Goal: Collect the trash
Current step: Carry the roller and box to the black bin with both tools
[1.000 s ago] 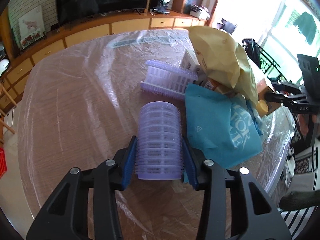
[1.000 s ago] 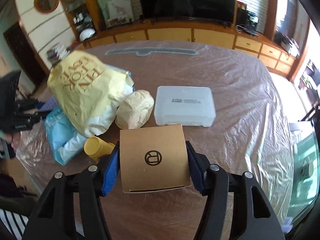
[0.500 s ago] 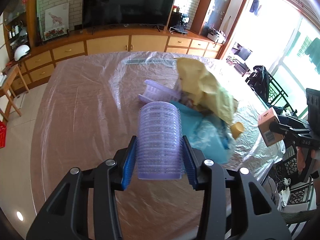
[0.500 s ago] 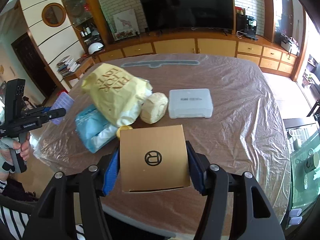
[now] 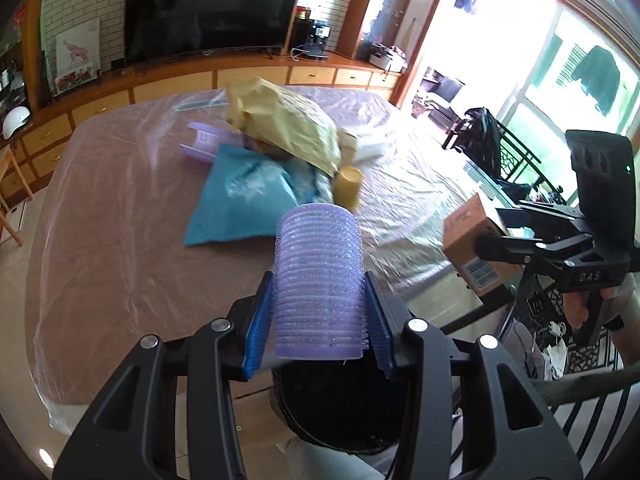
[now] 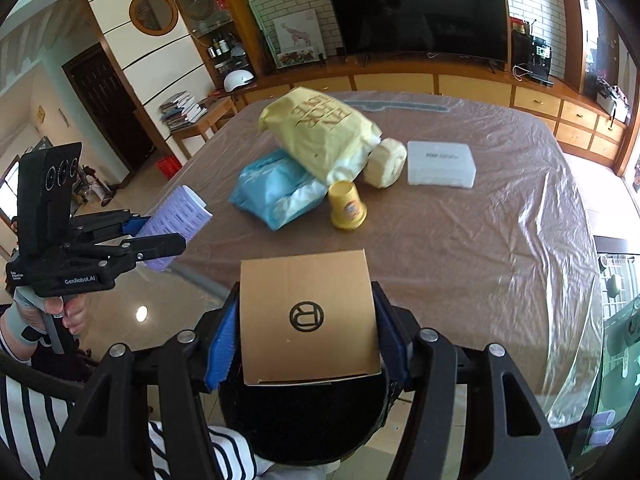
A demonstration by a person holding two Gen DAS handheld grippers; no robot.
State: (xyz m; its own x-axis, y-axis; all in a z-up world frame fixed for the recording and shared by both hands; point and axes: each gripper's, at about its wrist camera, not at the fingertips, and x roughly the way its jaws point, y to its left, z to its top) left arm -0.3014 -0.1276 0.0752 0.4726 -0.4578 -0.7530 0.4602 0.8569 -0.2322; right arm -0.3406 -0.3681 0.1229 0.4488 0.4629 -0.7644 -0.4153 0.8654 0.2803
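Note:
My left gripper point(image 5: 320, 312) is shut on a purple ribbed plastic roller point(image 5: 320, 280) and holds it off the table's near edge, above a black bin point(image 5: 340, 412). My right gripper point(image 6: 308, 328) is shut on a brown cardboard box point(image 6: 308, 316), also over the black bin point(image 6: 304, 420). The box also shows in the left wrist view point(image 5: 472, 244), and the roller in the right wrist view point(image 6: 172, 220). On the table lie a yellow paper bag point(image 6: 320, 136), a blue plastic bag point(image 6: 276, 188) and a yellow cup point(image 6: 346, 204).
The table point(image 6: 480, 240) is covered with clear plastic film. A white plastic case point(image 6: 440, 164) and a beige lump point(image 6: 386, 162) lie at its middle. A purple basket point(image 5: 208, 142) lies behind the bags. A TV cabinet point(image 6: 400, 80) stands behind.
Both grippers have pulled back from the table with their loads, past its near edge and over the black bin. The table pile looks farther away.

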